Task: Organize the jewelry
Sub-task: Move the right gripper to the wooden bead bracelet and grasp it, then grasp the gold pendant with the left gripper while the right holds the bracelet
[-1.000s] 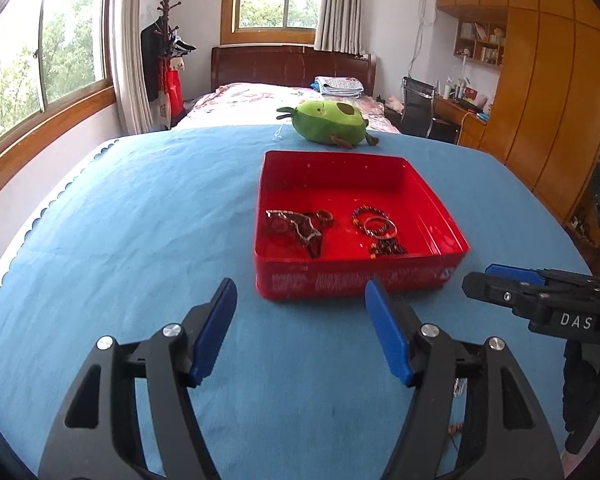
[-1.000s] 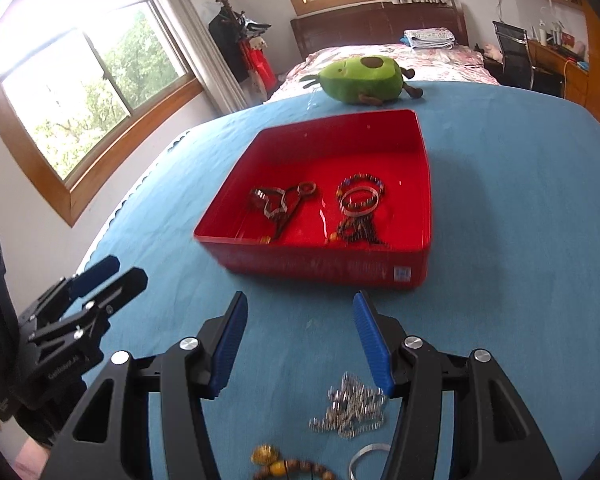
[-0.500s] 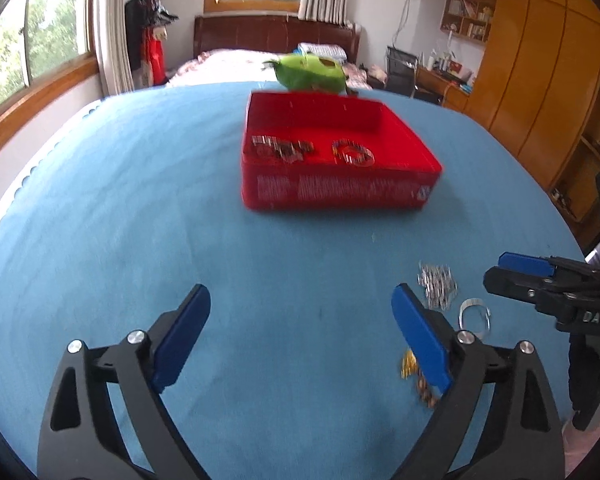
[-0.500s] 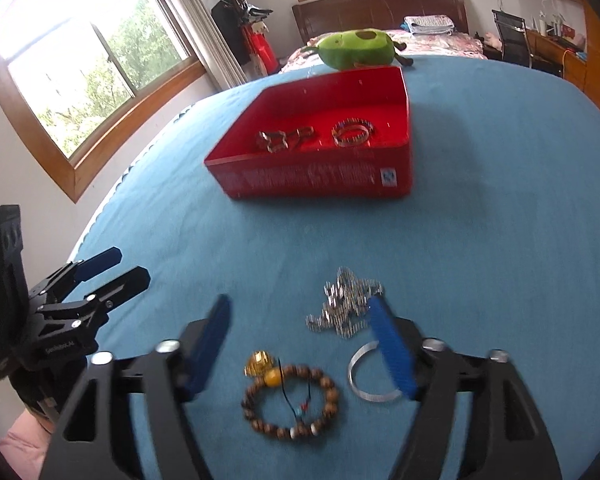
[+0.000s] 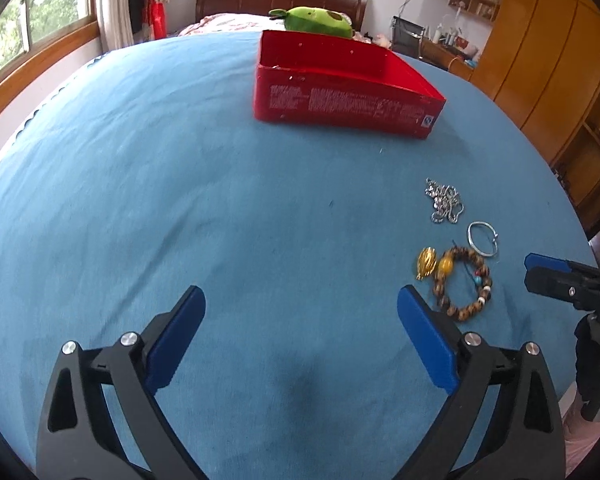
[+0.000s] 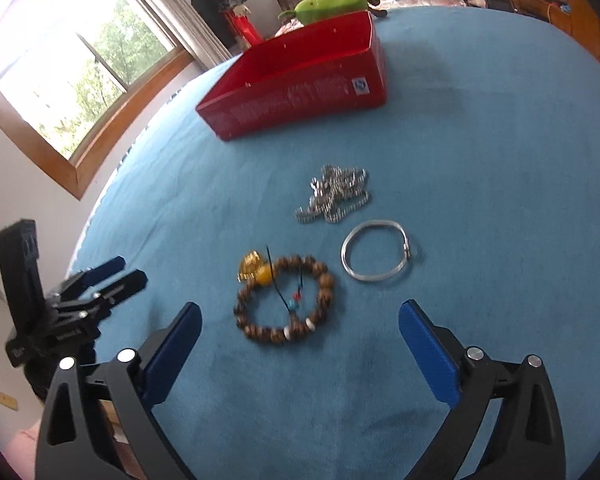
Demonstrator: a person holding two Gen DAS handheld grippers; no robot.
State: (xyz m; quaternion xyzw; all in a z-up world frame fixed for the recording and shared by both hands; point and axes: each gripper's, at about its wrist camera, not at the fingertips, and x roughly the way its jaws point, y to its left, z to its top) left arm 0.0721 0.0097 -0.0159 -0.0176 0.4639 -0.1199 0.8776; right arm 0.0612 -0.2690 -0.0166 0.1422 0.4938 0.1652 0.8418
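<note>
A wooden bead bracelet (image 6: 326,280) with a gold charm (image 6: 252,264) lies on the blue cloth just ahead of my right gripper (image 6: 300,308). Its jaws are opening, with nothing between them. Beyond the bracelet lie a silver bangle (image 6: 343,250) and a heaped silver chain (image 6: 336,196). The red tray (image 6: 300,96) stands farther back, its near wall hiding what is inside. My left gripper (image 5: 300,296) hovers over bare cloth, jaws opening and empty. The bracelet (image 5: 466,312), bangle (image 5: 469,236) and chain (image 5: 444,200) lie to its right.
A green avocado plush (image 5: 316,20) lies behind the red tray (image 5: 340,100). The blue cloth (image 5: 180,200) covers a round table whose edge curves away on both sides. A window wall is to the left, wooden cabinets to the right, and a bed behind.
Both grippers have drawn back from the tray and sunk toward the cloth, and their jaws have spread wider. The loose jewellery came into view; the tray's contents slipped behind its near wall.
</note>
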